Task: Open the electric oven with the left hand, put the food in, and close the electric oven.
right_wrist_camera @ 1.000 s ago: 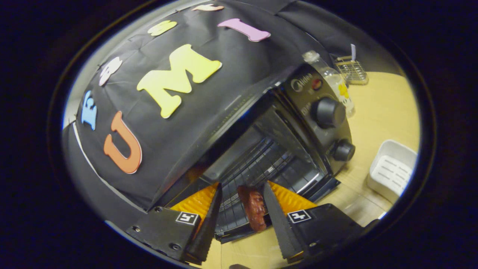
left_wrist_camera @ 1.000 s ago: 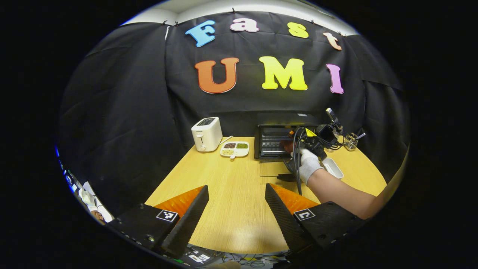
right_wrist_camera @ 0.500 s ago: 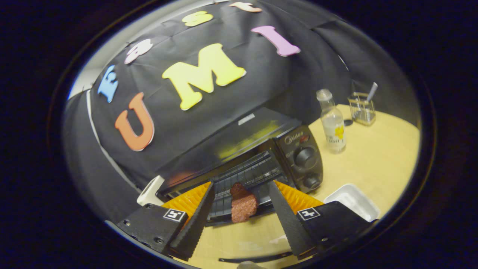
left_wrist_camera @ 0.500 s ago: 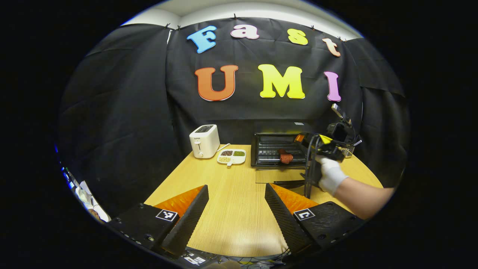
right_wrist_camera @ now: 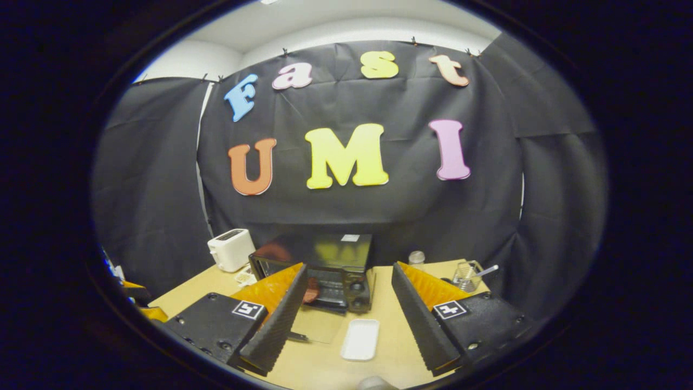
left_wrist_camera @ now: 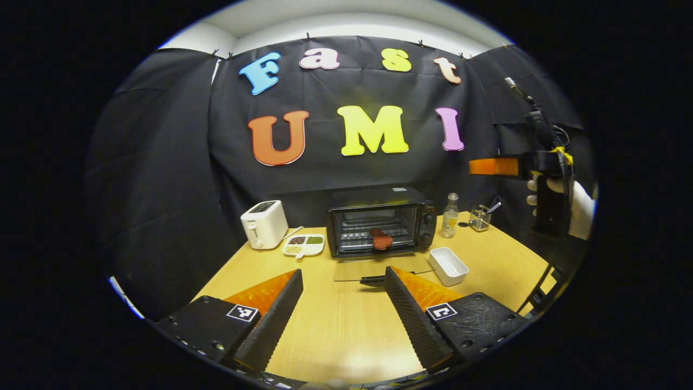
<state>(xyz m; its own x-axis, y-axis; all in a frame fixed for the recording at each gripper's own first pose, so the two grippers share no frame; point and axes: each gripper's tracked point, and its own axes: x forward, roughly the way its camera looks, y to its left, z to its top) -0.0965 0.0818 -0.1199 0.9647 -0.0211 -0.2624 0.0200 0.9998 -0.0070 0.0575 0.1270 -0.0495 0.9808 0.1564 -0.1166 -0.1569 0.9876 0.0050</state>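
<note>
- My left gripper (left_wrist_camera: pixel 343 303), fingers apart and empty, hovers over the counter (left_wrist_camera: pixel 335 330) before the oven (left_wrist_camera: pixel 380 221).
- The food (left_wrist_camera: pixel 381 239) lies on the oven's rack.
- The door (left_wrist_camera: pixel 379 267) lies flat: stiff, hinged, probably light; I'd lift its front handle (left_wrist_camera: pixel 372 280).
- Right of the oven, my right gripper (right_wrist_camera: pixel 346 309) is raised, apart, empty.

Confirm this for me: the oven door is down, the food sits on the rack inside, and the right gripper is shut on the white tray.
One part is wrong. The right gripper is open and holds nothing; the white tray lies on the table beside the door. The right gripper view shows the gap between its fingers. The rest stands: in the left gripper view the oven has its door down and the food on the rack.
</note>
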